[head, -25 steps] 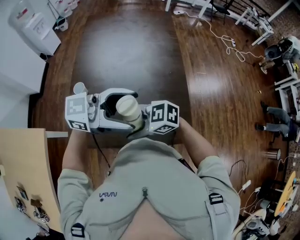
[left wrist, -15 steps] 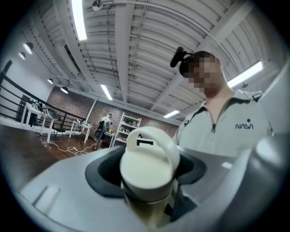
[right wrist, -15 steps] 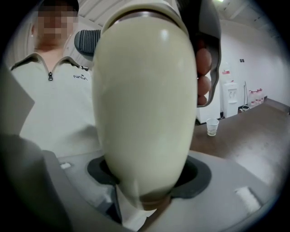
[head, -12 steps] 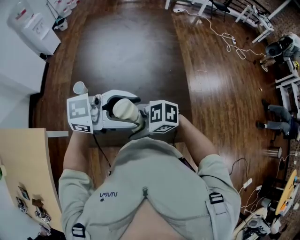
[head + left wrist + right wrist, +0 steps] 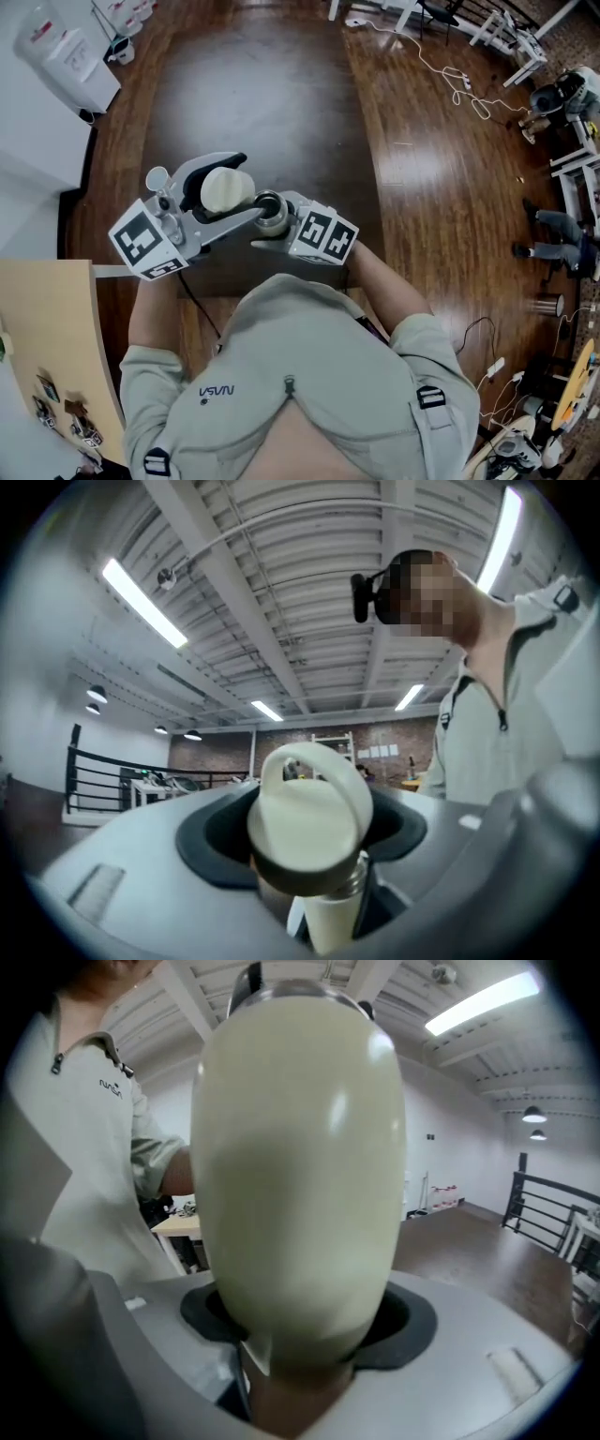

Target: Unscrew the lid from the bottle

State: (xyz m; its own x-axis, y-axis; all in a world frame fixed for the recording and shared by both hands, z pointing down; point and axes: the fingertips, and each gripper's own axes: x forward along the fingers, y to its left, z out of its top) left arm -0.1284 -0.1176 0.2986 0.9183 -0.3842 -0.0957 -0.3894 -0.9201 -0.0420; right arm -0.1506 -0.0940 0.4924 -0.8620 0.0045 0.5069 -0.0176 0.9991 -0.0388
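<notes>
The left gripper (image 5: 238, 187), its jaws just drawn in, pinches the one cream lid (image 5: 305, 825); the right gripper (image 5: 270, 221), spread wide, clamps the one bottle (image 5: 300, 1176), mouth uncovered.

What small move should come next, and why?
Probably draw the left gripper, whose jaws have just been closing on the lid, further away: the lid is already off the bottle, whose mouth is open, but close beside it; the right gripper holds the bottle.
</notes>
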